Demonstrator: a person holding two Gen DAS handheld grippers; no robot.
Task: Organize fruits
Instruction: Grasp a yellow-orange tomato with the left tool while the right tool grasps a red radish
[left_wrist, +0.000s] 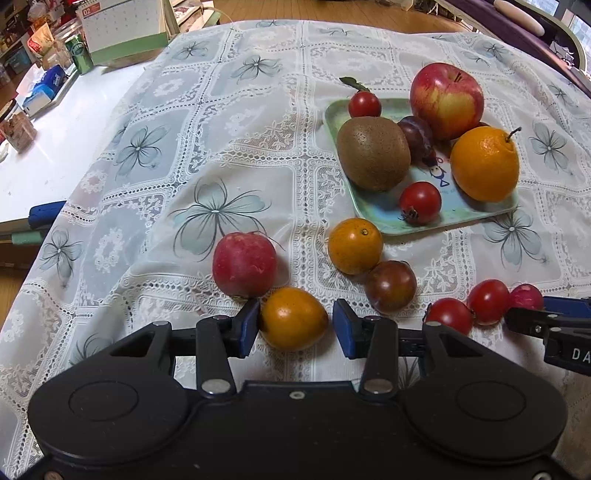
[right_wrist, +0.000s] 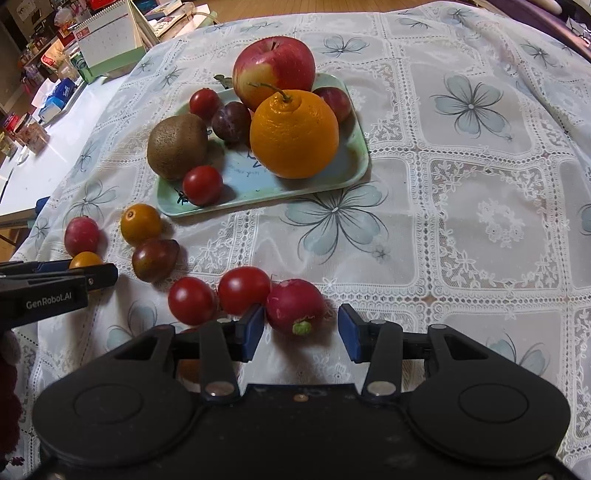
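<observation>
A pale green tray (left_wrist: 373, 214) (right_wrist: 354, 110) holds an apple (left_wrist: 446, 99), an orange (left_wrist: 484, 163), a kiwi (left_wrist: 373, 152), a plum (left_wrist: 416, 133) and two red tomatoes. My left gripper (left_wrist: 295, 326) is open around an orange tomato (left_wrist: 292, 318) on the cloth; its left pad touches the fruit. My right gripper (right_wrist: 301, 330) is open around a red radish (right_wrist: 295, 307), which lies against its left pad. Two red tomatoes (right_wrist: 218, 293), a dark tomato (right_wrist: 153, 259) and another orange tomato (right_wrist: 140, 223) lie loose nearby.
A red radish (left_wrist: 244, 264) lies just left of my left gripper. A lace flower-print cloth (left_wrist: 221, 155) covers the table. A calendar (left_wrist: 122, 29), a green can and boxes stand at the far left on a white surface (left_wrist: 55, 147).
</observation>
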